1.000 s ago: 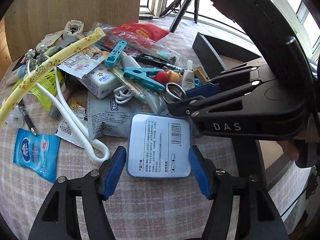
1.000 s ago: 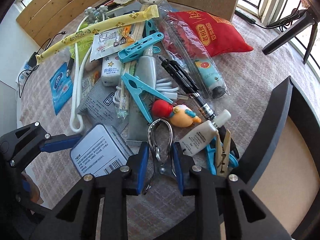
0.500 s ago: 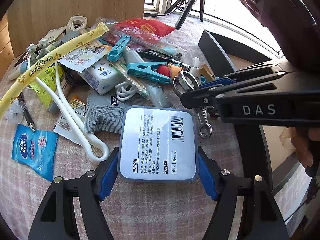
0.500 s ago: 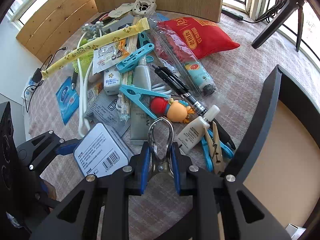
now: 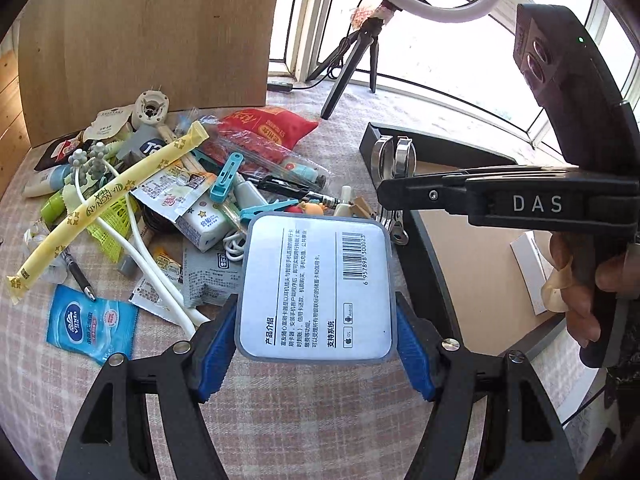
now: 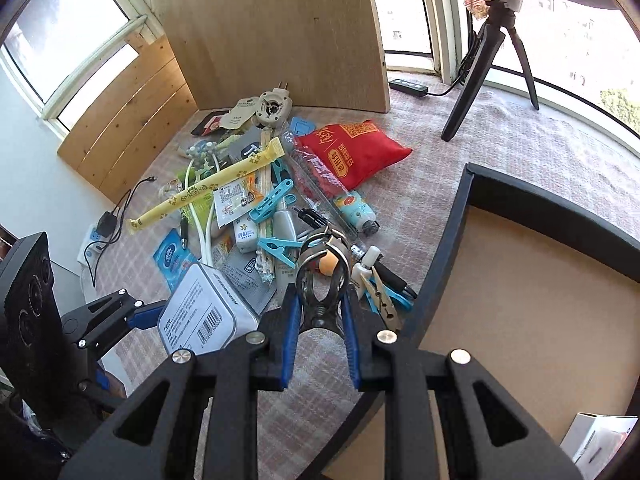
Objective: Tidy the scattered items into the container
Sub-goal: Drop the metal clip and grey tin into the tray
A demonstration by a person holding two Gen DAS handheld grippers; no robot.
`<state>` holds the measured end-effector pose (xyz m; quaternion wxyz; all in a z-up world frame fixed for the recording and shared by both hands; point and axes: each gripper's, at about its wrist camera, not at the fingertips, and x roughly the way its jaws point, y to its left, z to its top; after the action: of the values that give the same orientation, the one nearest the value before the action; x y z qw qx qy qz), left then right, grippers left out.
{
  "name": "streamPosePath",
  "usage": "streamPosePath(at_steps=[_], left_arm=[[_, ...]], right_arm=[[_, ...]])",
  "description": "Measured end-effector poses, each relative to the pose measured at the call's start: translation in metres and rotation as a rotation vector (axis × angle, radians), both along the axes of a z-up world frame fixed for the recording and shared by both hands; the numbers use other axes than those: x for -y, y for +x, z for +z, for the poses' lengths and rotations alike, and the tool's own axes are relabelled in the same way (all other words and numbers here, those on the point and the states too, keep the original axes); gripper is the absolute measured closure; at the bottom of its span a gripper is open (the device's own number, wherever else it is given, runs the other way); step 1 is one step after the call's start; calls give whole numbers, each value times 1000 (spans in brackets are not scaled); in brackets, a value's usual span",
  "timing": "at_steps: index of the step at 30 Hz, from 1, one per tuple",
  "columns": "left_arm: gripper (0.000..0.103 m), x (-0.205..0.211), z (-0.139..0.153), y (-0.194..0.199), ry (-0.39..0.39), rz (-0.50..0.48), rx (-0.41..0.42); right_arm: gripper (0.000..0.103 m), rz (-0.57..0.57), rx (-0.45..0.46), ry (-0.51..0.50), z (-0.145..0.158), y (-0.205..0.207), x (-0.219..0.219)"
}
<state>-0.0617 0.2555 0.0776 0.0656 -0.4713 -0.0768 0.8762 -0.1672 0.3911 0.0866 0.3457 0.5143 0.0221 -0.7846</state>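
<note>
- At 9 o'clock in the left wrist view, a blue sachet (image 5: 91, 327) lies alone on the checked cloth (image 5: 280, 412), near the table edge.
- The pile (image 5: 192, 196) fills the 10 to 12 o'clock part, backed by a wooden board (image 5: 152, 40).
- The left gripper (image 5: 316, 344) stands wide and holds a flat tin (image 5: 316, 288) by its two side edges, lifted above the cloth; the label faces up.
- Below the tin, toward 6 o'clock, the cloth is bare.
- The right gripper (image 6: 320, 316) is narrow and pinches a metal clip (image 6: 322, 276) by its handles, raised just over the pile's right edge.
- At 3 o'clock in the right wrist view is the container (image 6: 452, 248): dark rim, tan floor, with much free room inside. Its near wall runs just beside the clip.
- A white box (image 6: 596, 436) sits at 5 o'clock.
</note>
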Motion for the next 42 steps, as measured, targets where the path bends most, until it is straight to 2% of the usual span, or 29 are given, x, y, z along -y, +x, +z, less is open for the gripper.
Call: streamPosePath(at_steps=[6,12,16,18,19,20,21,26,33,37,42], left_arm=[[34,-53,20,-26,10,-106,-43],[34,-113,20,-68,-7,-185,-57],[33,-145,23,-92,8,-217,-70],[32,-159,23,-102,-21,-227,-57],[32,-164,25,-105,-34,-224,-57],[31,-166,27,-106,-35,-224,-65],[31,-166,29,-105,-31,-226,-73],[31,-155,32,-100,-44,-222,-87],[31,-114,40,-90,-44,-175,-95],[31,-72,44,-77,-79,-128,-105],[31,9,40,-57,-183,-44,-91]], right_arm=[[83,-165,-34,44,15,-19,-76],[83,-319,-55,143,13,-33,-149],[83,-403,-71,184,13,-37,-185],[75,-446,-79,219,14,-39,-196],[61,-476,-87,235,15,-39,-200],[53,-497,-104,231,17,-38,-204],[53,-506,-118,215,20,-37,-207],[53,-509,-102,158,21,-38,-207],[53,-437,-83,120,21,-37,-175],[53,-358,-76,88,25,-32,-145],[54,-244,-47,27,27,-24,-92]])
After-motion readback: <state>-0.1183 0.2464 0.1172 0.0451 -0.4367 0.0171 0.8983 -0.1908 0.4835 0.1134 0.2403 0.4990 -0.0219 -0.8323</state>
